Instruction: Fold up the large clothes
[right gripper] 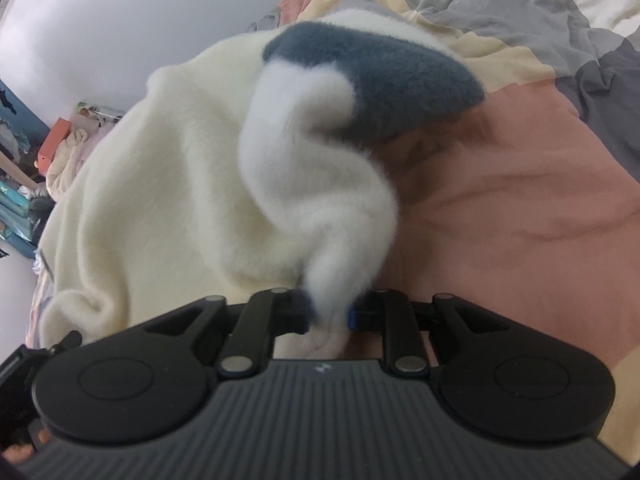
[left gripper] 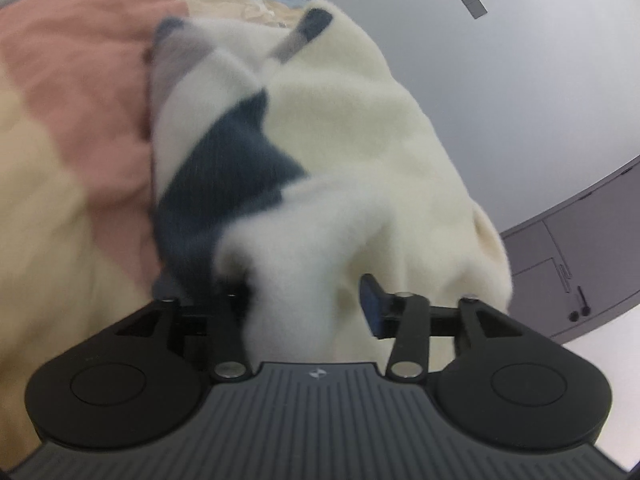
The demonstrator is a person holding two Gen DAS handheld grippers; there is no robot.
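Two tools: left tool (left gripper: 304,304) parted; right tool (right gripper: 330,312) pinching fleece (right gripper: 180,168).

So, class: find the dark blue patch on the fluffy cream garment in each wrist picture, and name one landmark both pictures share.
Left wrist view: the dark blue patch sits left of centre, running diagonally down toward the left gripper.
Right wrist view: the patch lies in the upper middle, right of centre, on a raised fold.
Shared landmark: the pink panel of the bedspread beside the cream garment.
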